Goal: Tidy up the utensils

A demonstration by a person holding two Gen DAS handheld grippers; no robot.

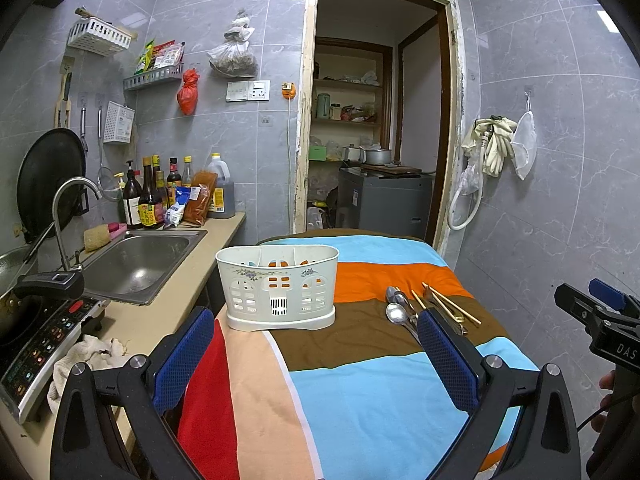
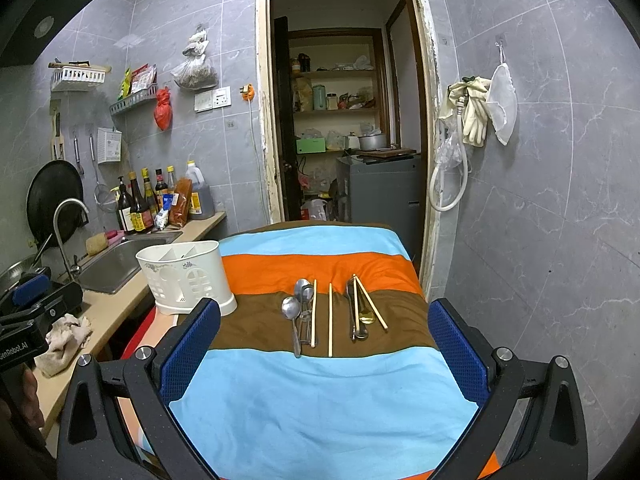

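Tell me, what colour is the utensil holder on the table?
The utensil holder is white with small floral decoration, clearest in the left wrist view.

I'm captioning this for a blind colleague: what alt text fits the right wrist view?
Spoons and chopsticks lie in a row on a striped cloth, framed by the open right gripper. A white utensil holder stands to their left beside a kitchen sink; a doorway opens behind.

Striped cloth (image 2: 320,408) in lower centre of right view lies bare: open approach. Spoons (image 2: 298,312) and chopsticks (image 2: 330,320) mid-frame; caddy (image 2: 184,280) stands left, sink (image 2: 120,264) behind it.
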